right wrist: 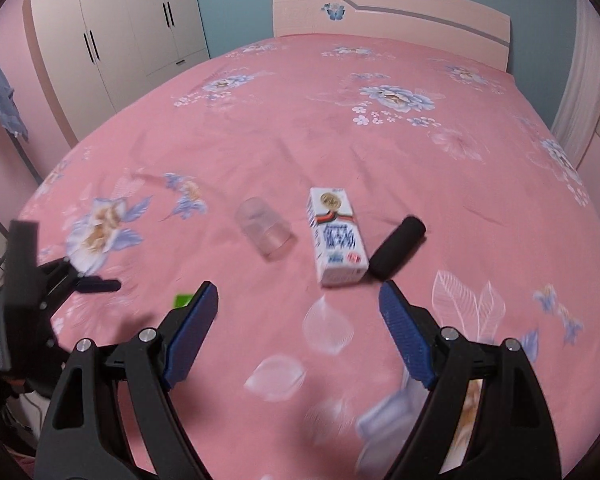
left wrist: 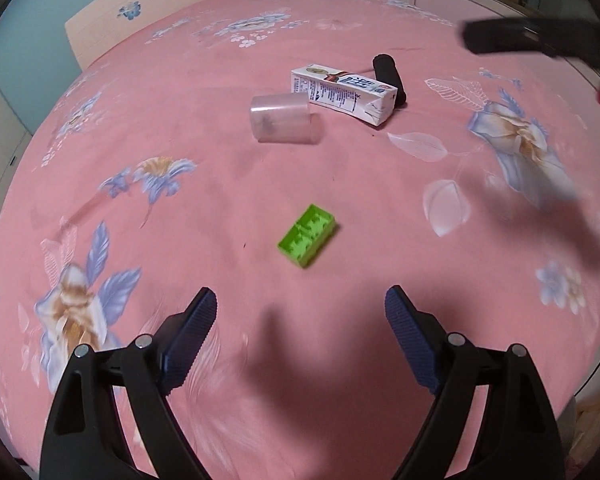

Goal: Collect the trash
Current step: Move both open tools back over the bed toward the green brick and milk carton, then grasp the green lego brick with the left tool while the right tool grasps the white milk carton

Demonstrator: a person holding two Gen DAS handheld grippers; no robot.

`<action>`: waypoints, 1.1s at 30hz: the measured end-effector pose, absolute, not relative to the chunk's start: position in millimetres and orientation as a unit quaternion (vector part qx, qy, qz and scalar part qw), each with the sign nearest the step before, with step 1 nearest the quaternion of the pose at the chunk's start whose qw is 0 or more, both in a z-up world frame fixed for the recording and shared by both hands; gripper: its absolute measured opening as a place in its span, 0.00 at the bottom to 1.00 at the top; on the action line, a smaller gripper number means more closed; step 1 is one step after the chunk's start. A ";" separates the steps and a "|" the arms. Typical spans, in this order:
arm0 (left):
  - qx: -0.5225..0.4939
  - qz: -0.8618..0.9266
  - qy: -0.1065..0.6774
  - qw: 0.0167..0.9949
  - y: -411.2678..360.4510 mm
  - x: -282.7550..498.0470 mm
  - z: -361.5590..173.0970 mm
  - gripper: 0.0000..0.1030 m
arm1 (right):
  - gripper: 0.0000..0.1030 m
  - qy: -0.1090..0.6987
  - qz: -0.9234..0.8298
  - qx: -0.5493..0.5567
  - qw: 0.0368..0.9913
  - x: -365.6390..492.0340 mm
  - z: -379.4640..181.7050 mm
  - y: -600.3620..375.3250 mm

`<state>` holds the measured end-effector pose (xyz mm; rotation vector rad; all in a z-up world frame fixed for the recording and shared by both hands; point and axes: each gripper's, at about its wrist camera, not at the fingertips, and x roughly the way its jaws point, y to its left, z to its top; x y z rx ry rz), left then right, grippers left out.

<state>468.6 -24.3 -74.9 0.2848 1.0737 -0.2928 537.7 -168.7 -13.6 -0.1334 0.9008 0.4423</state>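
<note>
Both empty and spread wide: left gripper (left wrist: 300, 308) should straddle the small green plastic block (left wrist: 307, 237) squarely, right gripper (right wrist: 299, 304) the white milk carton (right wrist: 337, 235) across its narrow sides.

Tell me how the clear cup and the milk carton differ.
The cup is see-through and round; the carton is opaque white with print, and boxy. The cup lies apart from the other things; the carton lies against a black roll. Both lie on their sides on the pink bed.
</note>
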 end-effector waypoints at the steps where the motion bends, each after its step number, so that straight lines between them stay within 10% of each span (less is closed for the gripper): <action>1: 0.137 -0.141 0.507 0.839 -25.8 472.2 -78.1 0.85 | 0.79 0.432 0.212 -0.067 0.874 547.1 -18.3 -166.6; 19: 0.133 -0.167 0.516 0.830 -31.9 522.1 -130.6 0.73 | 0.79 0.496 0.203 -0.121 0.836 662.5 -122.9 -135.3; 22: 0.117 -0.173 0.521 0.828 -31.9 524.5 -129.5 0.61 | 0.73 0.506 0.204 -0.130 0.828 665.4 -134.2 -129.1; 24: 0.121 -0.179 0.519 0.827 -35.6 522.0 -127.4 0.45 | 0.49 0.520 0.212 -0.125 0.818 666.2 -143.1 -125.3; 28: 0.129 -0.184 0.520 0.824 -39.3 515.8 -125.5 0.25 | 0.47 0.515 0.201 -0.112 0.826 661.0 -141.5 -125.2; 33: 0.111 -0.187 0.530 0.820 -33.8 514.4 -122.6 0.23 | 0.47 0.516 0.191 -0.105 0.828 646.1 -136.0 -129.5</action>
